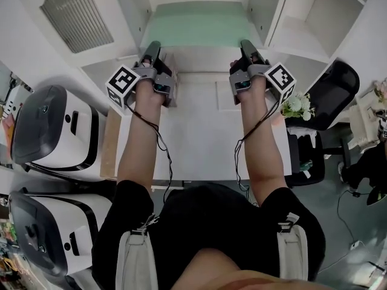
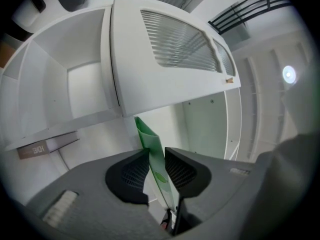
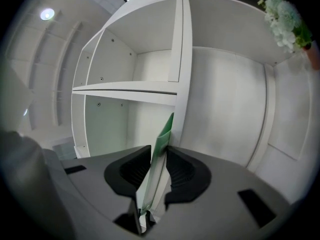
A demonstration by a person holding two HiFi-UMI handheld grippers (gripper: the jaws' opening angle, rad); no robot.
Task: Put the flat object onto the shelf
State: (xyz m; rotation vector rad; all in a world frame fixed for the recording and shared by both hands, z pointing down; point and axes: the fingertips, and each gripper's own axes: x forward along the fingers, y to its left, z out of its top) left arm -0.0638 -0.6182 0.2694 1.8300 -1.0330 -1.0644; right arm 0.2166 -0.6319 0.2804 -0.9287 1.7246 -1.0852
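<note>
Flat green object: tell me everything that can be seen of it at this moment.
The flat green object is a thin, pale green sheet, smooth and stiff-looking, with a darker round mark near the left gripper. It lies roughly flat in the middle compartment of the white shelf, nearly filling its width. Its near edge stands between the jaws of the left gripper and the right gripper, which look parted slightly wider than the sheet.

The flat object (image 1: 196, 26) at 12 o'clock is pale green. The shelf (image 1: 284, 17) and the worktop (image 1: 199, 138) are white. The left gripper (image 2: 156, 156) and the right gripper (image 3: 159, 154) are dark grey, with black ribbed pads. Their marker cubes (image 1: 123, 84) carry black square patterns on white. The flowers (image 1: 296, 104) at 3 o'clock are white with green leaves.
</note>
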